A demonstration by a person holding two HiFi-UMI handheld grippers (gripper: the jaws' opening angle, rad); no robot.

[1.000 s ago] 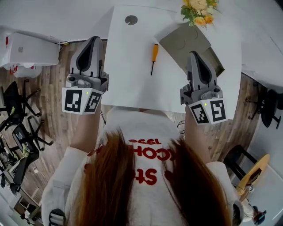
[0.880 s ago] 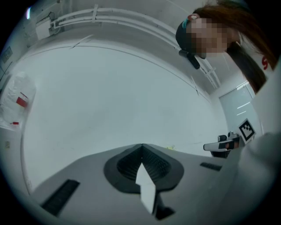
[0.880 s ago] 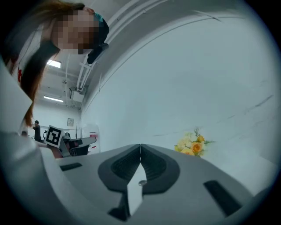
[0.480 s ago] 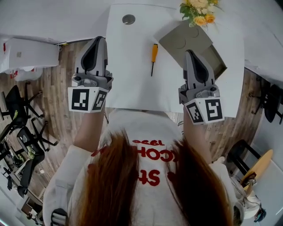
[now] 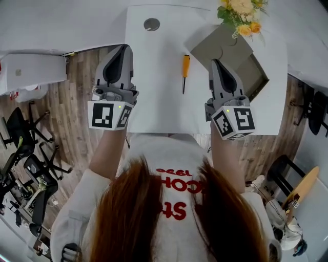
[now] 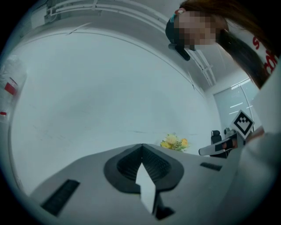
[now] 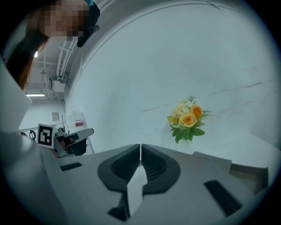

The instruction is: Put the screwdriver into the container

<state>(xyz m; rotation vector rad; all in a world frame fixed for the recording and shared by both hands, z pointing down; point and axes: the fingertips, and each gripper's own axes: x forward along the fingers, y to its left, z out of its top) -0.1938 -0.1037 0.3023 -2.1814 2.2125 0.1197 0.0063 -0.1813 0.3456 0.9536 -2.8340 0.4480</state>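
Flowers (image 5: 242,15) cut by top edge, container (image 5: 236,48) partly behind right tool (image 5: 214,62)

White table (image 5: 154,77) on wood floor (image 5: 66,128) — black chairs (image 5: 36,166) left.

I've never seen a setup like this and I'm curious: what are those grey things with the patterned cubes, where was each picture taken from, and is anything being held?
There is no robot here. A person holds a two-jaw gripper in each hand. The head view comes from a camera on the person's head, looking down on the left gripper and the right gripper. The patterned cubes are part of the grippers. The other two pictures come from a camera riding on each gripper, looking along its jaws. Both pairs of jaws are shut with nothing between them, so nothing is held. On the white table are an orange-handled screwdriver, an open grey container, a bunch of flowers and a small round disc.
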